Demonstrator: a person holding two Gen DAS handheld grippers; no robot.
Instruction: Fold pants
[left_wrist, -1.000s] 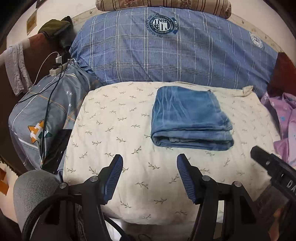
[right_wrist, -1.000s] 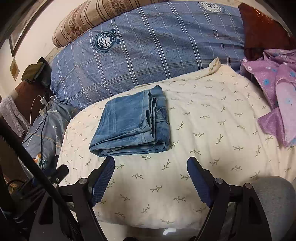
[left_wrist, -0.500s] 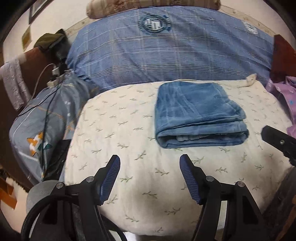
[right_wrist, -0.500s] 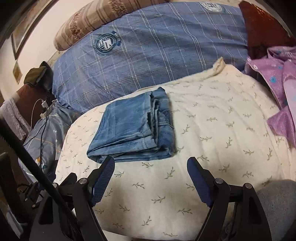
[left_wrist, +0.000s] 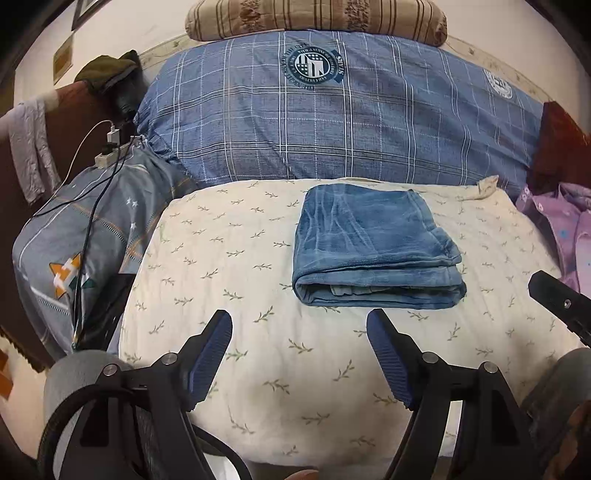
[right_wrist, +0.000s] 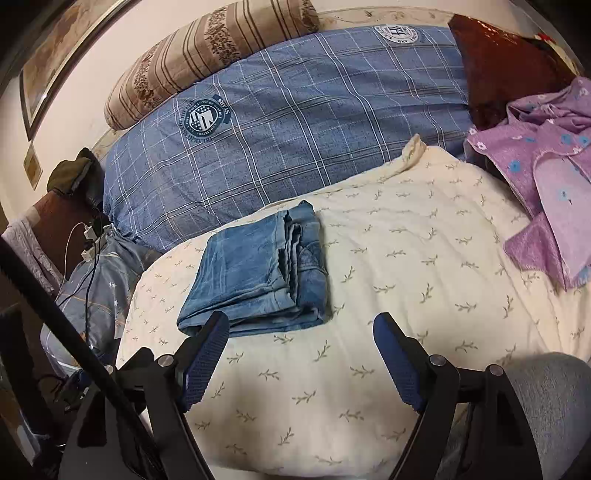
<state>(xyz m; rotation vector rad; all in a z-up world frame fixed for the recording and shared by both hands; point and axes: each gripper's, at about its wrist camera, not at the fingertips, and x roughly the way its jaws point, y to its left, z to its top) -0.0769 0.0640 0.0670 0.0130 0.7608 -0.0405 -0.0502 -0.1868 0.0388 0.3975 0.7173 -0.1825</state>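
Blue denim pants (left_wrist: 373, 247) lie folded into a compact rectangle on a cream leaf-print quilt (left_wrist: 229, 266). In the right wrist view the pants (right_wrist: 258, 269) sit left of centre on the quilt (right_wrist: 424, 266). My left gripper (left_wrist: 299, 325) is open and empty, hovering just in front of the pants' near folded edge. My right gripper (right_wrist: 301, 328) is open and empty, with its left finger (right_wrist: 207, 350) overlapping the pants' near corner in the view. Part of the right gripper (left_wrist: 557, 299) shows at the right edge of the left wrist view.
A blue plaid duvet (left_wrist: 332, 122) lies behind the quilt, with a striped pillow (left_wrist: 317, 18) above it. A purple floral garment (right_wrist: 546, 177) lies at the right. A grey pillow (left_wrist: 74, 240), power strip and cables (left_wrist: 107, 155) are at the left.
Both grippers stay open and empty. The left view has shifted back and slightly right. The right view has moved closer to the pants.
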